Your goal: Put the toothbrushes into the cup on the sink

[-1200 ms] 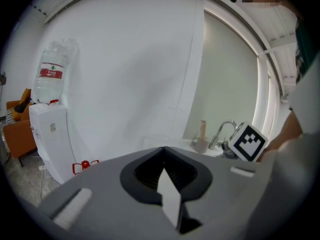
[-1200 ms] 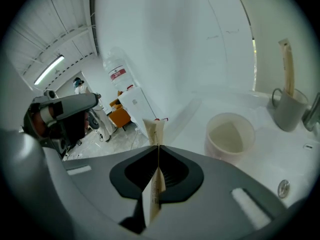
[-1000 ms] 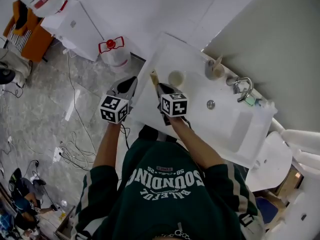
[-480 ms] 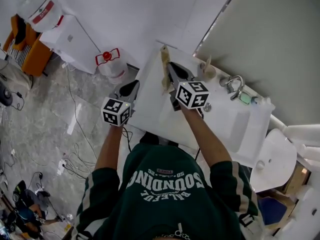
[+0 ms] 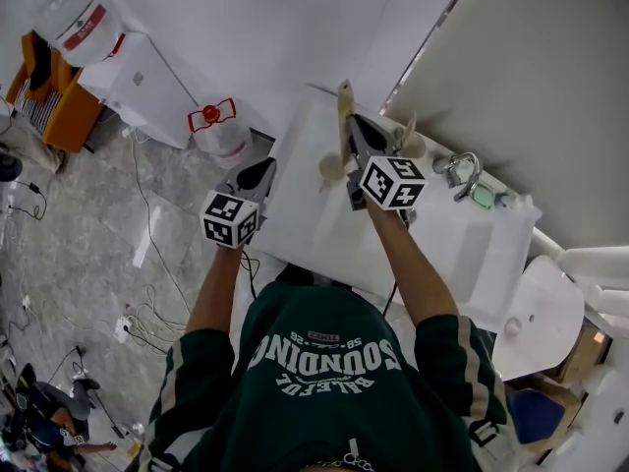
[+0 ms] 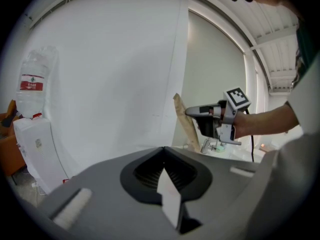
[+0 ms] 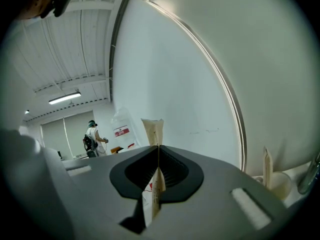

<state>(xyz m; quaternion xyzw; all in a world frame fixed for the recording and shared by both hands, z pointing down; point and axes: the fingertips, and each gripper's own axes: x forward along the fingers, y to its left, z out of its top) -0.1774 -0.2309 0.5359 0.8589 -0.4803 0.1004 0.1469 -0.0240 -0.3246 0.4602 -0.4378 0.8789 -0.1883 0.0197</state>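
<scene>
right tongs point(image 5: 351, 123) clamped on wrapped toothbrush point(image 5: 344, 99), its top jutting above tips | left tongs point(image 5: 263, 166) pressed together

Showed a white wall point(image 5: 246, 28) meeting a grey-green panel point(image 5: 550, 67) behind the sink point(image 5: 472, 249). Was floored in grey stone point(image 5: 79, 234), crossed by loose cables point(image 5: 147, 308). Held a white dispenser point(image 5: 138, 67) topped by a bottle point(image 5: 84, 18), orange furniture point(image 5: 49, 82) beside it, a jug point(image 5: 221, 131) by the wall, and a toilet point(image 5: 536, 318) beside the sink. Was lit by a ceiling strip light point(image 7: 65, 98).
</scene>
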